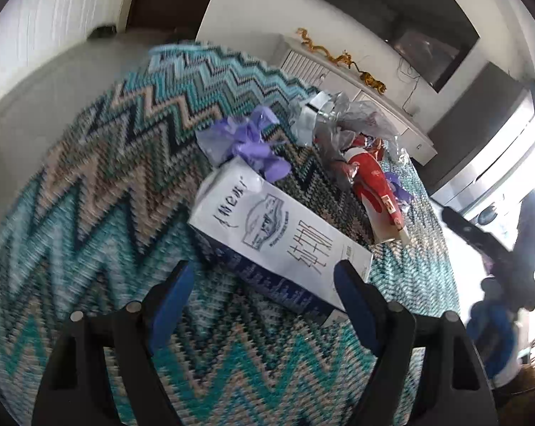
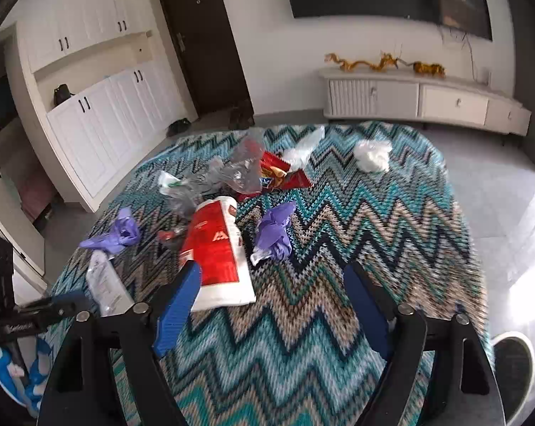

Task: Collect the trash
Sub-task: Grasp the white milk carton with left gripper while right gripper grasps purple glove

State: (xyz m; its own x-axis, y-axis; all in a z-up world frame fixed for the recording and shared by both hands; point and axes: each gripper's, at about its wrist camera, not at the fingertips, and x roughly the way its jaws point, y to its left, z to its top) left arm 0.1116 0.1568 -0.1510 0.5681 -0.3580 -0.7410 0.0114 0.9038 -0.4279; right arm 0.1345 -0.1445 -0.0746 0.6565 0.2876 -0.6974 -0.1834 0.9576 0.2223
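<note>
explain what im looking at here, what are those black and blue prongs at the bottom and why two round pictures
There is no robot here. A person carries a pair of hand-held tongs in each hand, and each has a wide-angle camera looking forward along its two fingers, hence the round, bent pictures.

One picture comes from the left tongs, the other from the right tongs. The black arms with blue pads are those fingers. Both pairs stand open and hold nothing.

Below lies a zigzag rug strewn with trash: a white and blue carton just ahead of the left tongs, a red and white bag by the right ones, purple gloves, clear plastic wrap, a red snack wrapper and a crumpled white bag.
</note>
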